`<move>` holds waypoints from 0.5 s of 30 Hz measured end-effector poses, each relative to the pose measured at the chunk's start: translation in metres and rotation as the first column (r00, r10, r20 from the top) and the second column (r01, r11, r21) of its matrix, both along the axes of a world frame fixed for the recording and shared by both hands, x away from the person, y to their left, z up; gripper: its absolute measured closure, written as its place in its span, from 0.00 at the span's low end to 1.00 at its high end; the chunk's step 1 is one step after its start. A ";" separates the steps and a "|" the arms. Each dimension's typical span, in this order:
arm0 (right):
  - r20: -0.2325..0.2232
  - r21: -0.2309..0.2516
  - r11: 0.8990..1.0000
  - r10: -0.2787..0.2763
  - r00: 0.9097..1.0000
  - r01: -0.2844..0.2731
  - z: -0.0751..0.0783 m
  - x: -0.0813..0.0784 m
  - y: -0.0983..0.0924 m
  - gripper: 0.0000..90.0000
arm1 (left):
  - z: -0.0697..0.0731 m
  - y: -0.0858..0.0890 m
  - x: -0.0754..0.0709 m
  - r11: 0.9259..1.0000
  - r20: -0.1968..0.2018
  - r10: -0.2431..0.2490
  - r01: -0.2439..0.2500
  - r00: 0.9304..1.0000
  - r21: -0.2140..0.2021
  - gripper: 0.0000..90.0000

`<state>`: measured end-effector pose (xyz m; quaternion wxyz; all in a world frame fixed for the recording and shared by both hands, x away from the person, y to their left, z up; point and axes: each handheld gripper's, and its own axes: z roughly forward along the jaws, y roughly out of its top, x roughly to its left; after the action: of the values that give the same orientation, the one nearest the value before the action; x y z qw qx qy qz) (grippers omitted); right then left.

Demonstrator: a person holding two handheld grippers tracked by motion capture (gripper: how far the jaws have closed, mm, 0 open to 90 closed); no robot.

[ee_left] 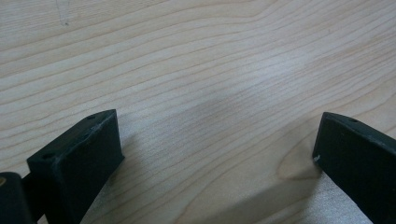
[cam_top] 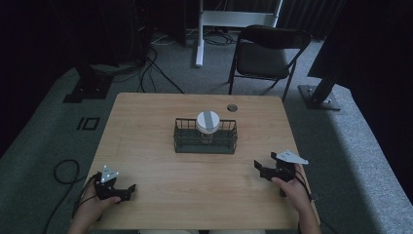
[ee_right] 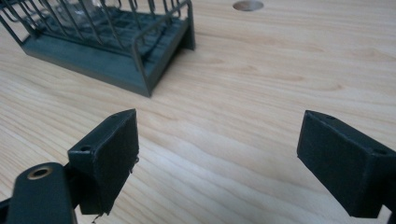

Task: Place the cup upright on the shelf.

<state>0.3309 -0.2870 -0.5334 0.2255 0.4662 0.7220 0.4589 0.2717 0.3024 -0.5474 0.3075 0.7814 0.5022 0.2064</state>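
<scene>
While jar [cam_top: 208, 126] stands in wire basket [cam_top: 181, 141], both grippers gape, empty.

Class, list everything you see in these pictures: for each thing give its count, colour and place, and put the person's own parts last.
Wire basket: one, dark green, middle of the table.
Jar: one, clear with a white lid and a grey strip, standing inside the basket.
Table: one, light wood, centre of the high view.
Cable hole: one, dark, far edge of the tabletop.
Folding chair: one, black, on the floor beyond the table.
Left gripper: one, black, near left corner, jaws open.
Right gripper: one, black, near right side, jaws open.
Hands: two, one holding each gripper.
</scene>
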 end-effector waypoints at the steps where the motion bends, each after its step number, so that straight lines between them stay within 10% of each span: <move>1: -0.016 -0.011 1.000 -0.010 1.000 0.010 -0.003 -0.001 -0.003 0.14 | 0.000 0.000 0.000 1.000 0.000 0.000 0.000 1.000 0.000 0.02; 15: -0.110 -0.085 0.992 -0.106 0.988 0.097 -0.014 -0.007 -0.019 0.14 | 0.000 0.000 0.000 1.000 0.000 0.000 0.000 1.000 0.000 0.02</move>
<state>0.3242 -0.3057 -0.5470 0.2252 0.5186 0.7265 0.3905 0.2717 0.3024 -0.5474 0.3075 0.7815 0.5022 0.2063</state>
